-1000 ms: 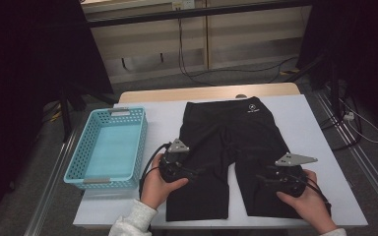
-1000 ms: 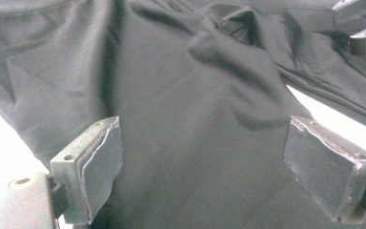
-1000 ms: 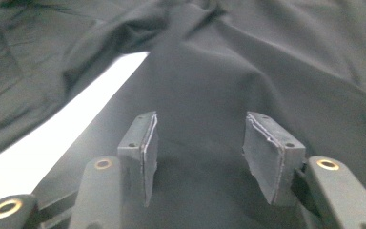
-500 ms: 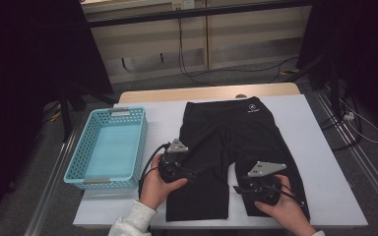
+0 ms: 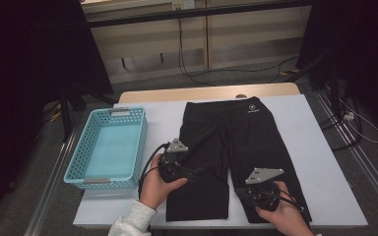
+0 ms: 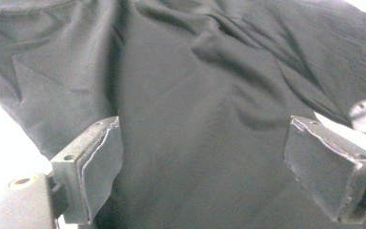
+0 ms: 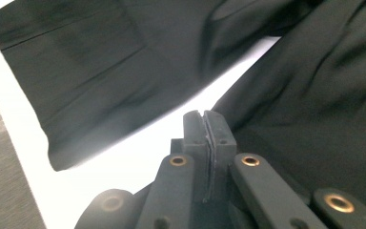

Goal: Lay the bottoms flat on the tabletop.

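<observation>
Right tool (image 7: 205, 125) pinched closed beside shorts (image 7: 314, 95) edge.

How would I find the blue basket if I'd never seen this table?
Look at the white table with black shorts spread flat in the middle. Left of the shorts, by the table's left edge, sits the basket. It is the only light blue thing there, an oblong tub with holes all over its walls and nothing inside.

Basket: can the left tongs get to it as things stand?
Probably yes. The left tongs sit open on the shorts right beside the blue basket, with bare table between and nothing blocking.
</observation>
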Motion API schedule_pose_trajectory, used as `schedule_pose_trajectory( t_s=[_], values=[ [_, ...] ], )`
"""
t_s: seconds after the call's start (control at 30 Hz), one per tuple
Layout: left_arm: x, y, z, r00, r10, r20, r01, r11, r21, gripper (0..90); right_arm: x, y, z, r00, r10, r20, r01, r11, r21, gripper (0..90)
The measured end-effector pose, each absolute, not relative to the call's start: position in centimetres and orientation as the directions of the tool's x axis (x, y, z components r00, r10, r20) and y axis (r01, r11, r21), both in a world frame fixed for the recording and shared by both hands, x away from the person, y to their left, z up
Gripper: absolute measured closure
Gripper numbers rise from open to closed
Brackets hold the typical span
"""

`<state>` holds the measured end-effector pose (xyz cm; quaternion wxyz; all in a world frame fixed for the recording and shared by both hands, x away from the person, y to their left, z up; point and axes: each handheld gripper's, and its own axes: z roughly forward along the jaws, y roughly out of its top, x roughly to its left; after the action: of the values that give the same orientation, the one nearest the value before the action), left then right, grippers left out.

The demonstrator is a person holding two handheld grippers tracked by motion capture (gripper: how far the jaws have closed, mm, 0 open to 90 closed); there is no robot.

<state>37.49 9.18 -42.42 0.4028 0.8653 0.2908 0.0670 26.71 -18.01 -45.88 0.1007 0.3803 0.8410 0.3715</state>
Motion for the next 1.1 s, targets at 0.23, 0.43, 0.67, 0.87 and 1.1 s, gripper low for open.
schedule_pose_trajectory(
  t_s=[0.23, 0.43, 0.67, 0.87, 1.1],
  values=[
    [37.5, 9.2, -42.4, 0.821, 0.558, -0.12, 0.451, -0.506, 0.735, 13.6, 26.5, -18.1, -45.6, -0.7, 0.707, 0.098, 0.545, 0.441, 0.713, 65.1],
    [37.7, 9.6, -42.3, 0.815, 0.566, -0.125, 0.456, -0.492, 0.742, 13.5, 27.5, -21.3, -44.4, -0.618, 0.78, 0.104, 0.556, 0.339, 0.759, 49.4],
    [37.8, 9.7, -42.4, 0.813, 0.569, -0.126, 0.461, -0.495, 0.737, 13.2, 28.4, -23.6, -44.4, -0.534, 0.841, 0.079, 0.571, 0.29, 0.768, 39.2],
    [37.8, 9.9, -42.3, 0.807, 0.578, -0.123, 0.464, -0.49, 0.738, 12.9, 28.7, -24.9, -44.8, -0.485, 0.872, 0.07, 0.587, 0.266, 0.764, 35.0],
    [37.8, 10.0, -42.4, 0.808, 0.577, -0.121, 0.463, -0.495, 0.735, 12.9, 28.9, -25.1, -44.8, -0.468, 0.881, 0.063, 0.584, 0.255, 0.771, 33.2]
  ],
)
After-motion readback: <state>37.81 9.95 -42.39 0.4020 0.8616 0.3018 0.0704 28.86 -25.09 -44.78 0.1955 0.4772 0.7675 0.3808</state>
